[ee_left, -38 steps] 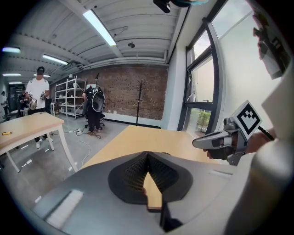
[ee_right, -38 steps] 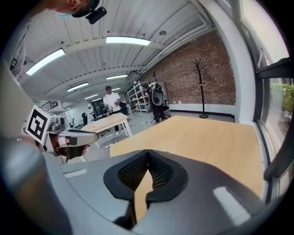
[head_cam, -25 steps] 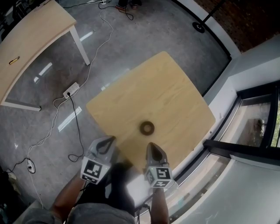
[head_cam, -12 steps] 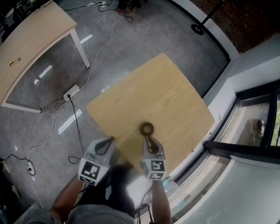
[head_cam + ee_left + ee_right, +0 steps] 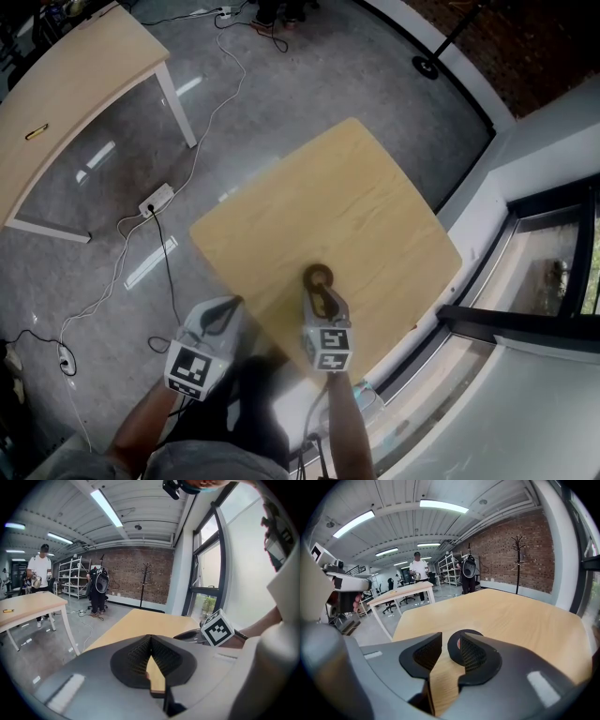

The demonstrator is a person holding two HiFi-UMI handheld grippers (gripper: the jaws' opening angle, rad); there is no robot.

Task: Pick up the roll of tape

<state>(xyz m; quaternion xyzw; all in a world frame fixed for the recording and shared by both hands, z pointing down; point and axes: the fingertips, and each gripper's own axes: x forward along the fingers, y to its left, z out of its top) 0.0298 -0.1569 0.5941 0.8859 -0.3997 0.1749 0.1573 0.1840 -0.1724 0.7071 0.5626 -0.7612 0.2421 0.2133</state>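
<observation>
The roll of tape [image 5: 317,276] is a dark ring lying flat on the light wooden table [image 5: 375,206]. My right gripper [image 5: 319,292] reaches over the table with its tips just short of the roll. In the right gripper view its jaws are opening; the gripper [image 5: 447,641] has a gap between the pads, and the tape [image 5: 453,644] lies just ahead, half hidden behind the right-hand jaw. Nothing is pressed between the pads. My left gripper [image 5: 231,305] hangs off the table's near-left edge; in its own view this gripper [image 5: 151,638] is shut and empty.
A second wooden table [image 5: 66,94] stands at the far left. A power strip [image 5: 155,197] and cables lie on the grey floor between the tables. A window ledge [image 5: 487,319] runs along the right. People stand far off near shelves [image 5: 418,569].
My right gripper has moved forward and down over the table to the tape, and its jaws have parted. The left gripper has stayed where it was.
</observation>
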